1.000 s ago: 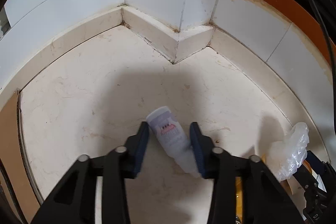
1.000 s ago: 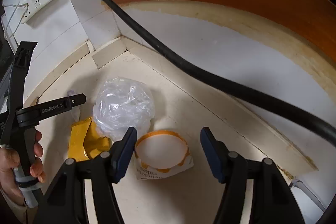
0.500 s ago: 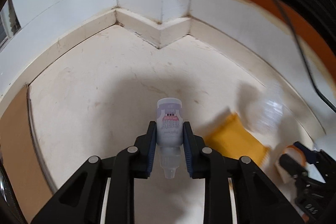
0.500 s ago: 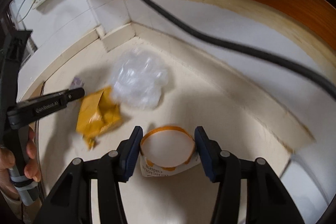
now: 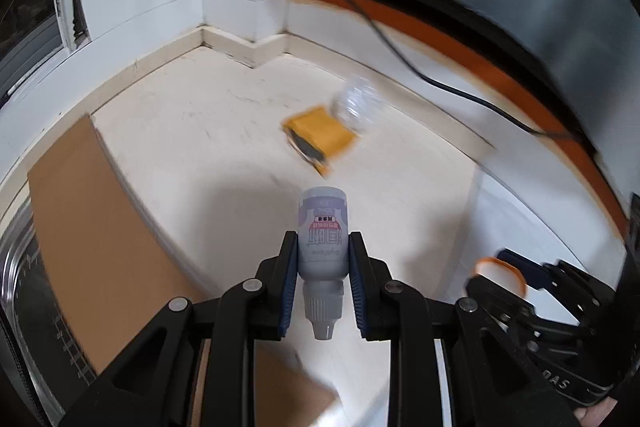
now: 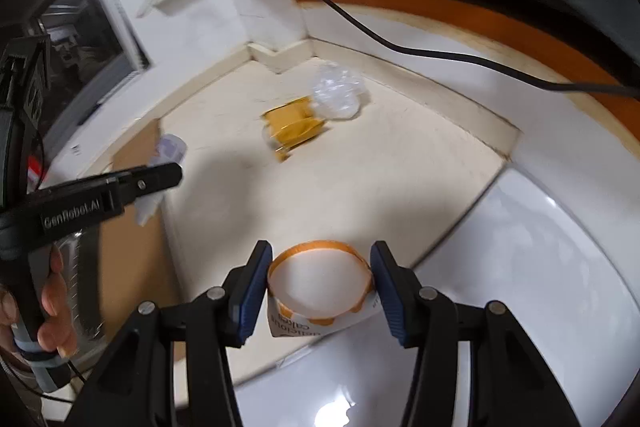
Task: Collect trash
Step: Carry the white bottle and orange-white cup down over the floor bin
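- We are holding a small pale dropper bottle in the left gripper, whose jaws have just been closing; its blue pads are pressing on both sides of the body, the ribbed cap pointing back toward us.
- We are gripping an orange-rimmed paper cup in the right gripper; these jaws too have just been narrowing, and their pads are standing against the rim on either side, the cup's open mouth facing the camera.
- Both pieces are hanging above the cream bench, clear of its surface.
- We are leaving two more pieces lying far off on the bench: a yellow wrapper and, touching its far right corner, a crumpled clear plastic bag.
- In the right wrist view we are seeing the left gripper at the left edge, with a person's hand around its handle and the bottle showing beyond its tip.
- A brown board is lying along the bench's left side, and a black cable is running along the far right wall.
- A white glossy surface is filling the near right, below the cup.
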Demonstrator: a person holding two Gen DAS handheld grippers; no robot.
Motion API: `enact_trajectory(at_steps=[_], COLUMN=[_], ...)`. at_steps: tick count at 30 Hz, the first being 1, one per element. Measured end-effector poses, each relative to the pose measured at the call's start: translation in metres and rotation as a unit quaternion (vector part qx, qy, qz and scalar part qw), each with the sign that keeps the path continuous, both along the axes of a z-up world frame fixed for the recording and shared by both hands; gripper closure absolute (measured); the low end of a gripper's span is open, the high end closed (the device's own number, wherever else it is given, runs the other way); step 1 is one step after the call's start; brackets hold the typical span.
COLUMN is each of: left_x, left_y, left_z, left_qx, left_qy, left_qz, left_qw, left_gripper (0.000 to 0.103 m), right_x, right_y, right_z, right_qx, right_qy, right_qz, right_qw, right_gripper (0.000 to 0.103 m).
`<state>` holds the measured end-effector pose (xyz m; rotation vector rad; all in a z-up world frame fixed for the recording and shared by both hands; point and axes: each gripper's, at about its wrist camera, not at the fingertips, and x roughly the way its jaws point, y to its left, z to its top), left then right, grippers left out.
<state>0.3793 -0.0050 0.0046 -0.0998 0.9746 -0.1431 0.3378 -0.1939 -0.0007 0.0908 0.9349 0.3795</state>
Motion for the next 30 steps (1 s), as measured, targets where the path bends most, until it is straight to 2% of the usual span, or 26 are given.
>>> enact_trajectory(at_steps=[3, 7, 10, 14, 21, 26, 30], left_x=[-0.047, -0.107, -0.146, -0.200, -0.280, -0.303, -0.316], left_y=[-0.007, -0.008, -0.009, -0.011, -0.013, -0.013, -0.014], left_z=[0.011, 0.015, 0.010, -0.004, -0.062, -0.111, -0.159], left_qx=[-0.006, -0.035, -0.047, -0.038, -0.003, 0.005, -0.014], left_qy=[-0.005, -0.010, -0.019, -0.034, -0.024, 0.001, 0.039], left_qz=[-0.014, -0.021, -0.028, -0.040, -0.066, -0.081, -0.094], left_qw=[0.9999, 0.9991, 0.9983, 0.9979, 0.9975, 0.9967, 0.9947], left_gripper=[0.081, 0.081, 0.081, 0.081, 0.081, 0.081, 0.081], right_x=[-0.040, -0.088, -0.121, -0.171, -0.235, -0.268, -0.277], right_y=[-0.002, -0.001, 0.002, 0.005, 0.012, 0.021, 0.028], right_z=[0.010, 0.020, 0.018, 0.002, -0.047, -0.090, -0.125], right_qx=[0.011, 0.018, 0.023, 0.016, 0.002, -0.016, -0.032], right_qy=[-0.004, -0.014, -0.017, -0.022, -0.018, 0.003, 0.032], right_qz=[0.008, 0.016, 0.022, 0.031, 0.034, 0.050, 0.057], right_qw=[1.000, 1.000, 0.999, 0.999, 0.999, 0.999, 0.997], right_gripper=[0.052, 0.052, 0.052, 0.052, 0.052, 0.052, 0.052])
